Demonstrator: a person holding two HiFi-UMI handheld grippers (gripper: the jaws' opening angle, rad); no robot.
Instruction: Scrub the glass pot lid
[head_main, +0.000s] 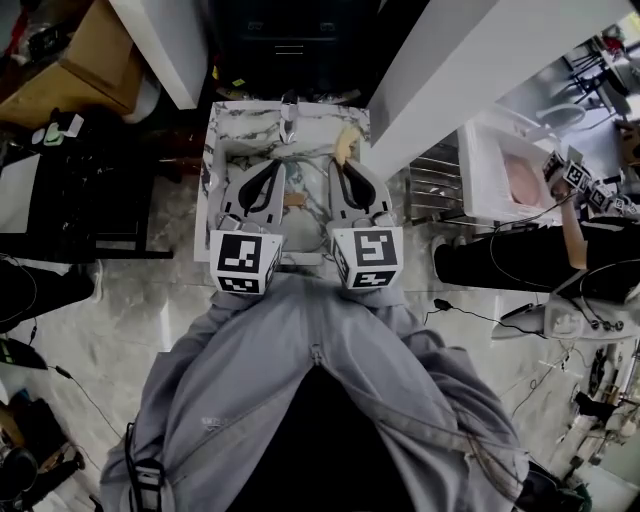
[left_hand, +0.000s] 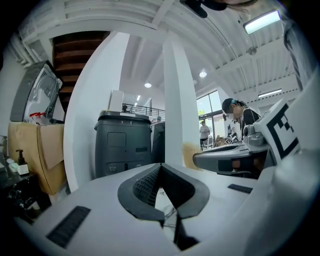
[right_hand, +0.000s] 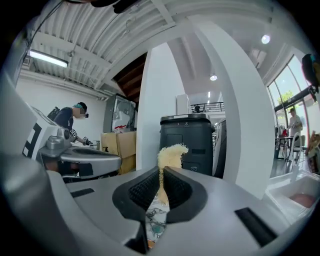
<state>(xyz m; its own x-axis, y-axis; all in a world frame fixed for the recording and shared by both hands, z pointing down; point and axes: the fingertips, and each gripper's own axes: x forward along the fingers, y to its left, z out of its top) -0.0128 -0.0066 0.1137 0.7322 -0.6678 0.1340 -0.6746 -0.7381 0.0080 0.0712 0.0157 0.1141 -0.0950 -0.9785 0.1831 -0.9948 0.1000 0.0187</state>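
- Glass pot lid could not be picked out with certainty in any view. If present, it lay low in the marbled basin (head_main: 225, 130) at the upper centre of the head view, under the two tools and largely hidden by them.
- The basin filled the upper middle of that view, with a tap (head_main: 290, 125) at its far edge.
- The left tool (left_hand: 160, 167) sat left of centre over the basin. Its jaws were fully together with nothing between the ridged pads, so it was free to steady the lid.
- The right tool (right_hand: 162, 172) sat just beside it, right of centre. Its jaws were clamped tight on a pale yellow scrubber (right_hand: 170, 155), whose fibrous tuft stood up beyond the tips.
- The scrubber looked light, soft and springy, so it would probably flatten under pressure and needed a firm pinch low on its body.
- A small brown piece (head_main: 295, 200) showed between the two tools in the head view. It may have been the lid's knob, but that could not be told.
- As a judgement, a glass lid would be stiff, fairly heavy for its size, slick when wet, and liable to chip or crack against the hard basin.
- The safest hold would likely be the knob, or the rim gripped squarely, with the lid pressed flat so scrubbing strokes did not skate it sideways.
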